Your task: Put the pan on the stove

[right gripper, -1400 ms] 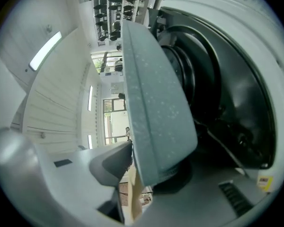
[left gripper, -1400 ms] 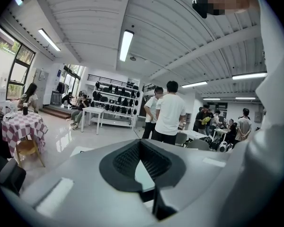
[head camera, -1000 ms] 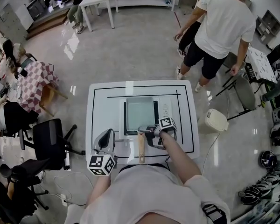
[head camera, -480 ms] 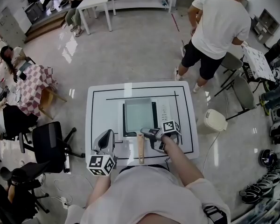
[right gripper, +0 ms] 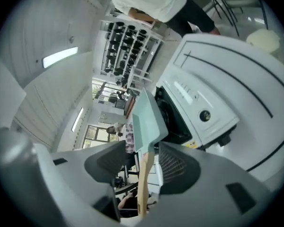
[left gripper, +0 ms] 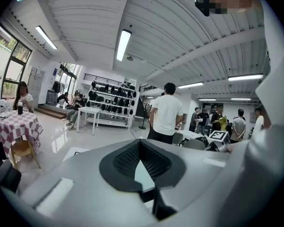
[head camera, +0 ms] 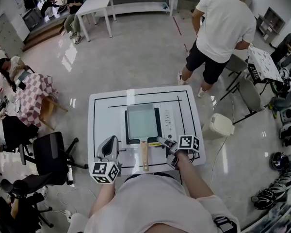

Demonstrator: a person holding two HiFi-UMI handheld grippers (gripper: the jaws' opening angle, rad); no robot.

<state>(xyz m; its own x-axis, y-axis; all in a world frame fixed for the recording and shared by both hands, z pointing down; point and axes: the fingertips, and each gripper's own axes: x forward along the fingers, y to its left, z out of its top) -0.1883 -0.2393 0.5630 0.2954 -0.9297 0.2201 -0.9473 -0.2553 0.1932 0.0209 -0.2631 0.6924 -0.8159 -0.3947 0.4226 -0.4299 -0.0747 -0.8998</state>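
**One pan sits on one stove, my two grippers both off it**

To my left, one black office chair [head camera: 51,152] stands on the floor beside the one white table [head camera: 99,115] in front of me. My left gripper [head camera: 108,149] hovers over the table's near left part, its one marker cube [head camera: 105,171] toward me. In the left gripper view its two dark jaws meet at the tips, with nothing between them.

At the table's middle is one stove [head camera: 169,122], black on top with a white control strip along its right side; the right gripper view shows one round knob [right gripper: 205,115] on that strip. One pale green rectangular pan [head camera: 141,121] rests flat on the stove. Its one wooden handle [head camera: 144,155] points straight back toward me, over the table's near edge.

Just right of the handle, clear of it, is my right gripper [head camera: 162,141] with its own marker cube [head camera: 188,142]. Its jaws have just been opening and now stand wide apart. The handle shows through the gap, beyond the tips, gripped by neither pad.

Past the table's far right corner, one person [head camera: 223,23] in a white shirt stands facing away.
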